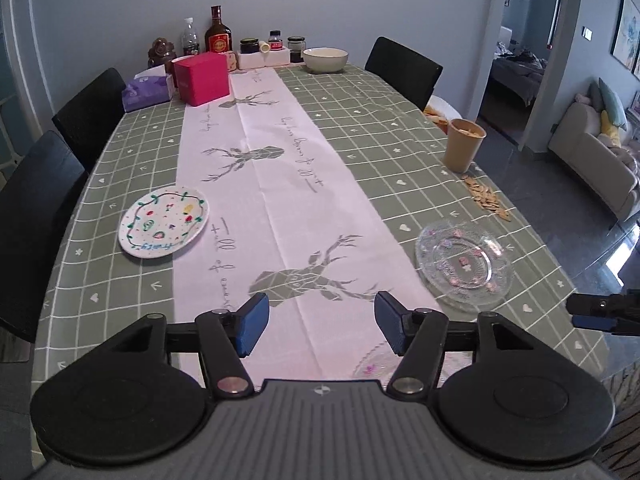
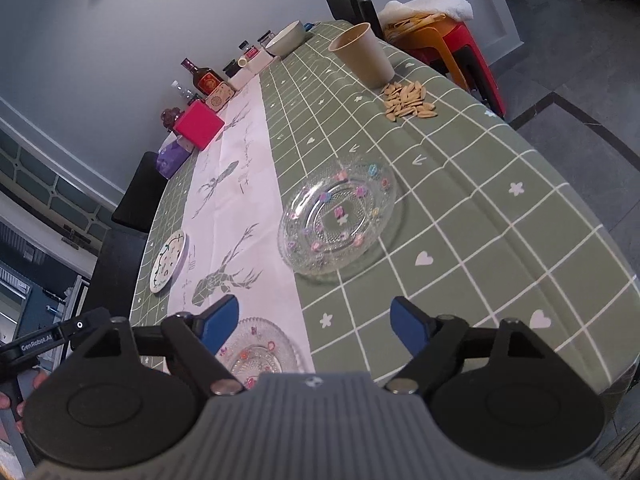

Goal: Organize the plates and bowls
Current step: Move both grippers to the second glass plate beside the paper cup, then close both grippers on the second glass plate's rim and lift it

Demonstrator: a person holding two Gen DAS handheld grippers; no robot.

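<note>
Both grippers empty, jaws spread wide, nothing between the pads. Left gripper (image 1: 321, 328) hangs over the white table runner (image 1: 276, 184); right gripper (image 2: 316, 326) over the near edge of the green checked tablecloth (image 2: 460, 240).

Nearest: a small glass plate (image 2: 260, 350) on the runner, partly hidden under both grippers. It lies flat and free, so my read is it's parked there as the base of a stack.

Next out: a larger glass plate (image 2: 338, 216) with coloured dots, right side of the cloth, well apart from the small one. Looks like the right gripper's likely pick; thin rim, slippery, needs an edge grip.

Left side: painted white plate (image 1: 164, 222), straddling the runner edge, near the left chairs (image 1: 44, 216).

Mid right: tan paper cup (image 1: 464, 144) with a loose pile of seeds (image 1: 486, 198) beside it, close to the table edge. Avoid sweeping those.

Far end: cream bowl (image 1: 325, 59), alone, farthest reach. Beside it clutter against the wall: pink box (image 1: 204, 78), tissue pack (image 1: 146, 94), liquor bottle (image 1: 218, 32), jars.

Room: pale wall, dark tiled floor, sofa (image 1: 592, 160) and a doorway to the right.
</note>
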